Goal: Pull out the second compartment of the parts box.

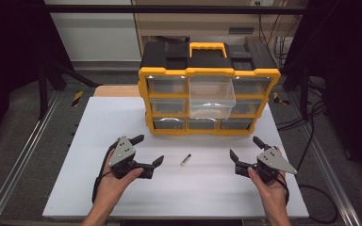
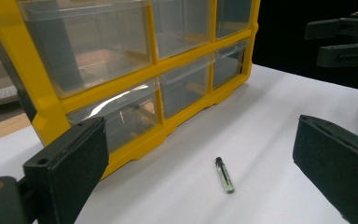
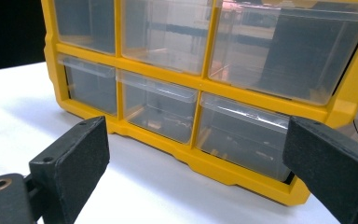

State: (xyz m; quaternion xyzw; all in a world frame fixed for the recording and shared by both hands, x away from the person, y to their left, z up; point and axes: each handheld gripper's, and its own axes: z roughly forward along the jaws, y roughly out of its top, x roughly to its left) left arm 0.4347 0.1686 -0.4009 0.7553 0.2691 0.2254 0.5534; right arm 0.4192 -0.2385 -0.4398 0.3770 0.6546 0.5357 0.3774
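Hands are coming in from the near edge of the white surface (image 1: 122,197), each holding a claw. Left claw (image 1: 149,149) is sitting w/ jaws spread wide, gripping nothing; right claw (image 1: 245,149) is likewise gaping open and empty. Both are hovering low over the surface, well apart from each other, jaws aiming fwd toward the organizer.

Between them, approx. midway, a small vial (image 1: 185,159) is lying flat on the surface, touching neither claw. Its long axis is running near-to-far w/ a slight tilt: dark cap end is pointing away toward the organizer and a bit right, pale greenish end toward the person. In the left gripper view the vial (image 2: 224,175) is lying ahead of and between the open jaws, cap end farther off, w/ the right claw (image 2: 328,41) showing farther off at upper right.

Nothing is lying btwn either claw and the vial; bare surface all around it.

Farther back, the yellow-and-black drawer organizer (image 1: 209,75) is standing upright on the surface, clear drawers in three rows. Its top-middle drawer (image 1: 212,96) is sticking out toward the person, open. The right gripper view is facing the bottom row of drawers (image 3: 158,107), all pushed in. Behind the organizer, cables (image 1: 283,42) and a wall are showing.
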